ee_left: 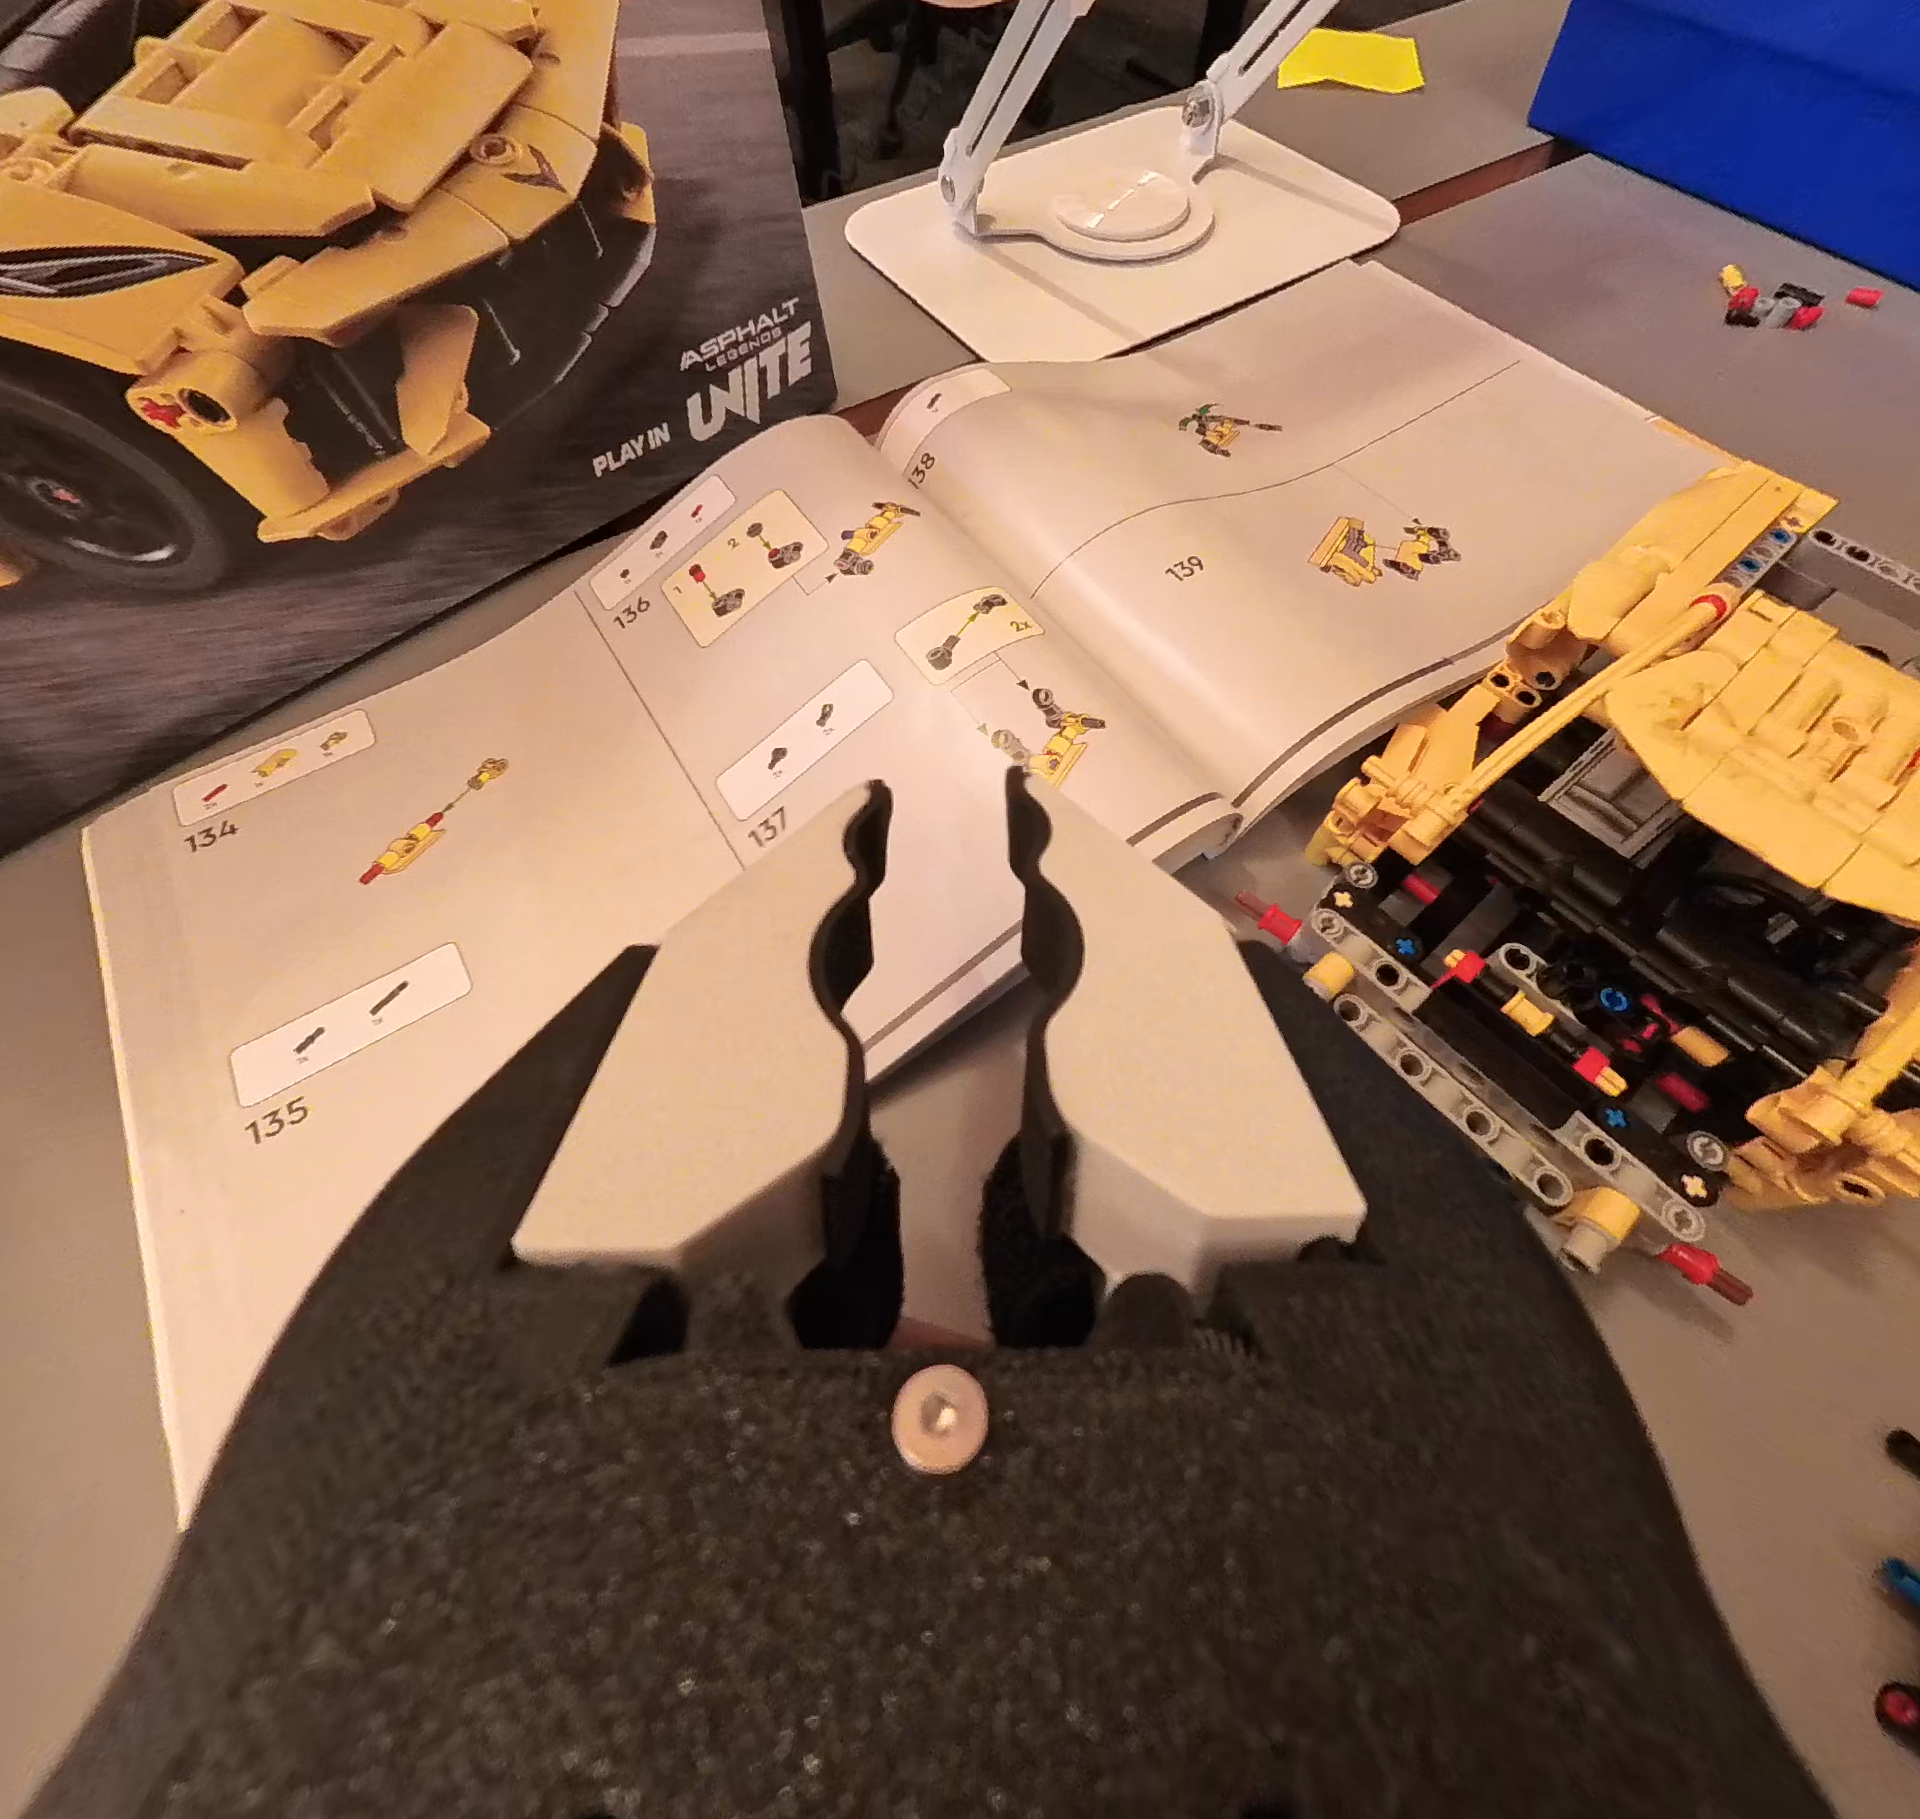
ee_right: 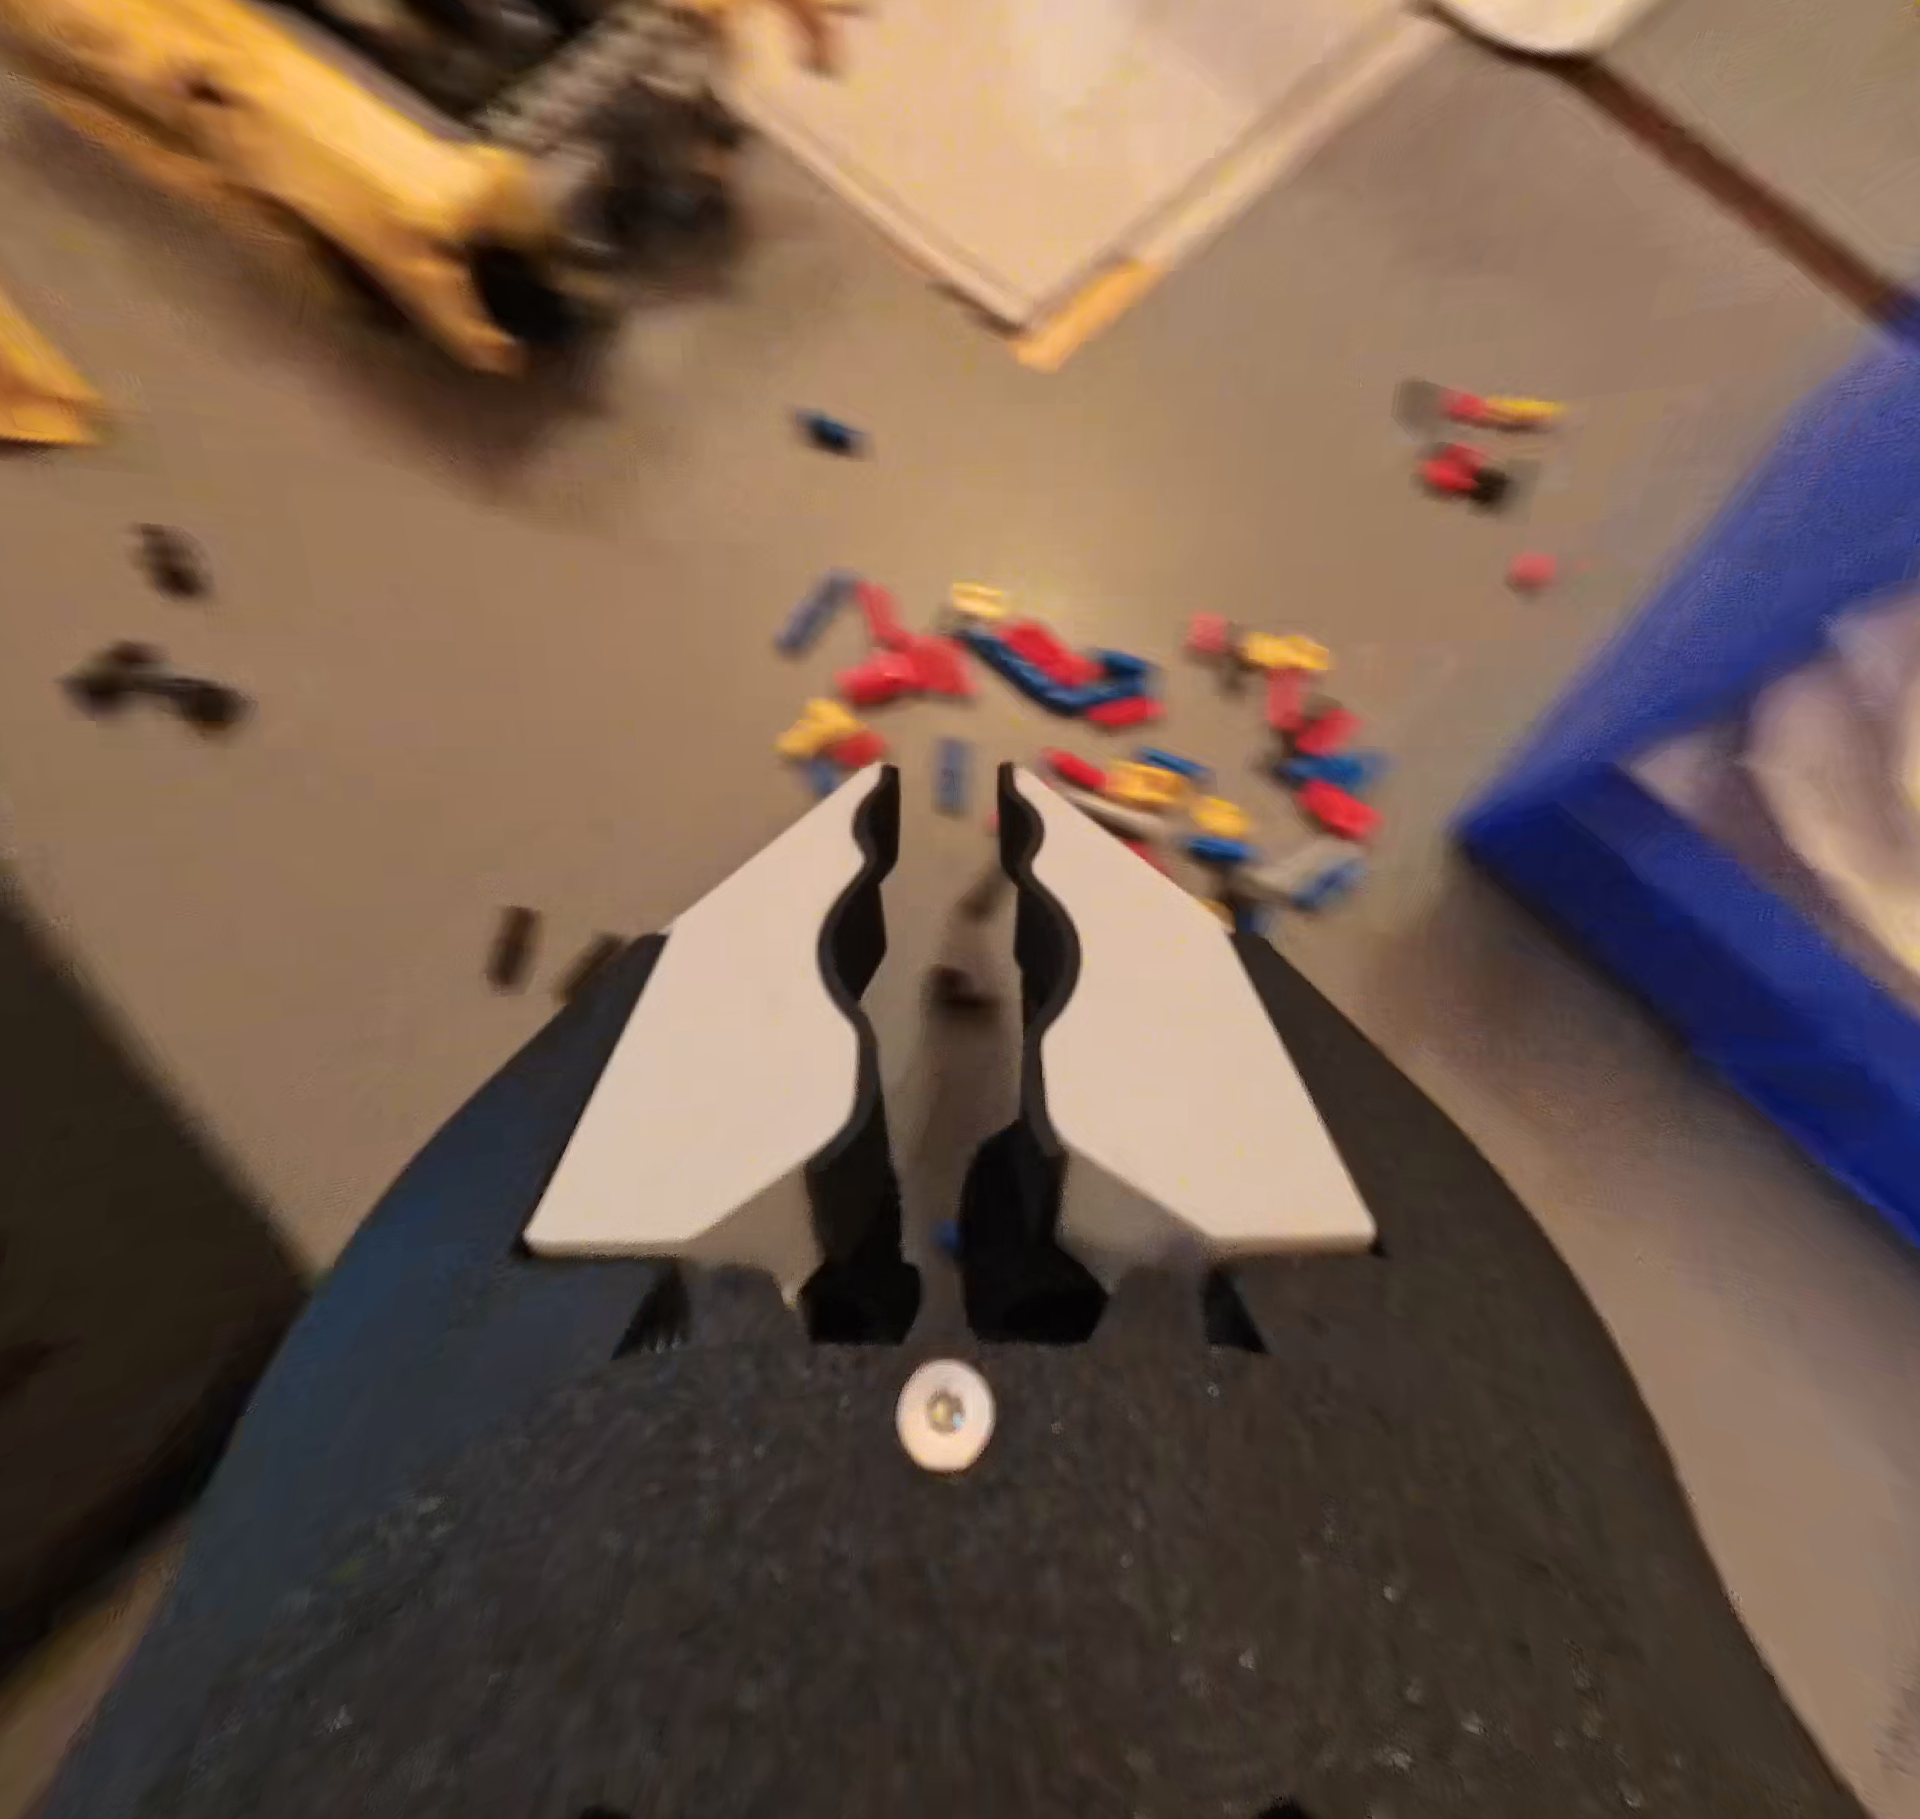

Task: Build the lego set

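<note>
The half-built yellow and black lego car [ee_left: 1621, 896] lies on the grey table at the right of the left wrist view. The open instruction booklet [ee_left: 644, 730] lies left of it. My left gripper [ee_left: 948, 793] hovers over the booklet, jaws a little apart and empty. The right wrist view is blurred. There my right gripper [ee_right: 945, 782] is slightly open and empty, just short of a heap of small red, blue and yellow lego pieces [ee_right: 1081, 720]. The car [ee_right: 343, 117] shows at its top left.
The set's box [ee_left: 343, 242] stands at the back left. A white stand base [ee_left: 1122, 221] sits behind the booklet. A blue bin [ee_left: 1745, 55] [ee_right: 1725, 782] is at the right. A few loose pieces [ee_left: 1777, 302] lie near it; black pieces [ee_right: 156, 689] lie scattered left. There is about 40 cm between the tips of the two grippers. The car [ee_right: 343, 117] is closer to my right gripper, around 15 cm from its tips; the left tips are 25 cm off.
</note>
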Demonstrator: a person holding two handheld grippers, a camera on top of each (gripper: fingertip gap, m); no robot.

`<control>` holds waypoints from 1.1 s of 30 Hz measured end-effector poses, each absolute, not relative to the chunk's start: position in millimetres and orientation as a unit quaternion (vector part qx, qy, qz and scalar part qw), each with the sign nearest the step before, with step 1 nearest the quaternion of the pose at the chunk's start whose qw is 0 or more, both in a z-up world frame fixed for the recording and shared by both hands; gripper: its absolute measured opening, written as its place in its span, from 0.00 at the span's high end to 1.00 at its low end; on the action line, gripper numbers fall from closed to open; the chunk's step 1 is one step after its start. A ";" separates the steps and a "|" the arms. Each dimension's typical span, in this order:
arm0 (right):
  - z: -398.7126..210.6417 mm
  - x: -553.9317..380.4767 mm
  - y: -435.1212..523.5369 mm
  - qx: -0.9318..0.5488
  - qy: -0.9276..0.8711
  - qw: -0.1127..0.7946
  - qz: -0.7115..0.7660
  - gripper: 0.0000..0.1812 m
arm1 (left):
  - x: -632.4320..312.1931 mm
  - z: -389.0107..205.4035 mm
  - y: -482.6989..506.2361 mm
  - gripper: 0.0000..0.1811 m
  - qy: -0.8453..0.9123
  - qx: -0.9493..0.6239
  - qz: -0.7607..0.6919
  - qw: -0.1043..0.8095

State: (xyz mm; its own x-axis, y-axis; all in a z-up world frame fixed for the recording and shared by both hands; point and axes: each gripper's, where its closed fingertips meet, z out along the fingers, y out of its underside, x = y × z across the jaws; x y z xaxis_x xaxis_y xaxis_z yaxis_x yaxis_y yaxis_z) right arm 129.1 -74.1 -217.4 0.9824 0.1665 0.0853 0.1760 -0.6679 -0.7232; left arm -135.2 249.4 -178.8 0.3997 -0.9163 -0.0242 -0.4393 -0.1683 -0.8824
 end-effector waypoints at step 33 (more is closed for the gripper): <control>-230.5 -42.3 -53.9 -0.896 -0.278 0.335 0.093 0.98 | -134.7 -177.1 246.6 0.88 0.485 -0.704 -0.273 0.441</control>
State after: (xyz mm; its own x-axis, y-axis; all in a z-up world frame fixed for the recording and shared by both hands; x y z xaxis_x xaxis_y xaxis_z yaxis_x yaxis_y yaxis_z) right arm -42.3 -53.9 -230.5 0.8288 0.5592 0.0201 0.4350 -0.6213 -0.6518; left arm -134.7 246.6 -177.1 0.3809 -0.9237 -0.0419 -0.4417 -0.1420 -0.8859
